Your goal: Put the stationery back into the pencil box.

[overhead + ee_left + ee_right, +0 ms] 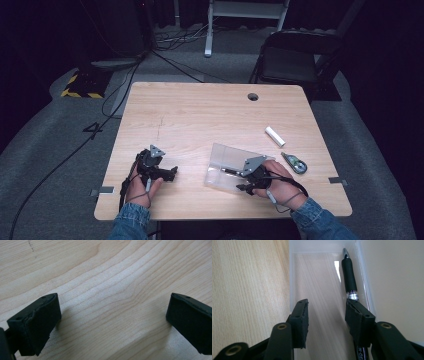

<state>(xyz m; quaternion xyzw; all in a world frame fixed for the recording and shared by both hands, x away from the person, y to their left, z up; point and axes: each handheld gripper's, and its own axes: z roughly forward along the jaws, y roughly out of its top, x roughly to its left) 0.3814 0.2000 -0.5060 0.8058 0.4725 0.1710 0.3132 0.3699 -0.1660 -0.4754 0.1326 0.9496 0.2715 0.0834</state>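
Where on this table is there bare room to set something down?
Bare wood: the far half of the table and the strip between left gripper and clear box. Crowded at right: box, right gripper, white tube, small gadget.

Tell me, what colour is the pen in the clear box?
Black, with a silver tip: the pen shows best in the right gripper view.

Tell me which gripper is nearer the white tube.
Right. The right gripper sits over the clear box, just short of the white tube; the left gripper lies farther off, across the table.
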